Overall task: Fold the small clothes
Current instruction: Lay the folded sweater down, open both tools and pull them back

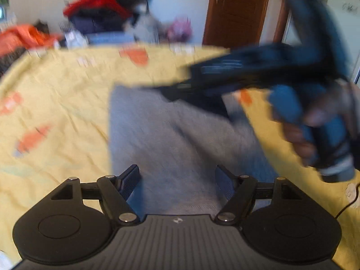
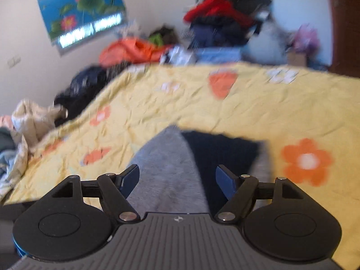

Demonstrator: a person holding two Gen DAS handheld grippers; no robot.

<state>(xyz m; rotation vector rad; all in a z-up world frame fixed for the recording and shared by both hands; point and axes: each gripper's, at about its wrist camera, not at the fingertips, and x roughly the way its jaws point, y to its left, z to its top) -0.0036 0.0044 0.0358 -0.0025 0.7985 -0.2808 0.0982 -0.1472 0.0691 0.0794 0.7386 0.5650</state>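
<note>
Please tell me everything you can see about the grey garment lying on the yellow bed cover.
The grey garment looks like soft, fleecy knit cloth, lying flat on the yellow bed cover with one long straight edge. In the right wrist view a dark navy part lies beside the grey. Both the left gripper and the right gripper stand open above it, nothing pinched. Blur hides finer details.

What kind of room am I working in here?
Most likely a bedroom in a home. The work surface looks like a bed under a yellow flowered cover; heaped clothes sit behind it, a lotus poster hangs on the wall, and a wooden door stands beyond.
</note>
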